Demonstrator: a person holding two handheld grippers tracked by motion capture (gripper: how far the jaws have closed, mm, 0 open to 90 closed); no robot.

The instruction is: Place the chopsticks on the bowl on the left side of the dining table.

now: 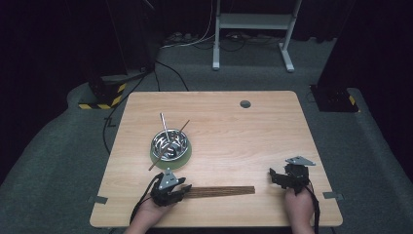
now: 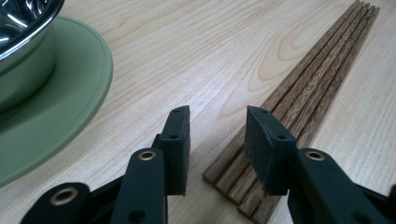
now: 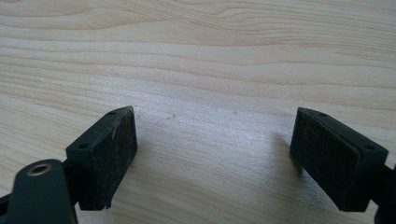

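Note:
A flat row of several brown wooden chopsticks (image 1: 221,191) lies near the table's front edge, pointing left to right. My left gripper (image 1: 184,189) sits low at its left end with its jaws apart. In the left gripper view, the near ends of the chopsticks (image 2: 317,79) lie in the gap of the gripper (image 2: 218,140) and run under the right-hand pad (image 2: 261,144); neither pad presses on them. My right gripper (image 1: 275,176) rests at the front right, and in its own view the gripper (image 3: 215,154) stands wide open over bare wood.
A shiny steel bowl (image 1: 169,143) stands on a round green plate (image 1: 187,157) left of centre. A metal stick (image 1: 163,126) and one wooden chopstick (image 1: 184,126) lean in it. The plate (image 2: 60,107) and bowl (image 2: 23,28) lie close on the left of the left gripper. A grey hole cover (image 1: 245,104) is at the back.

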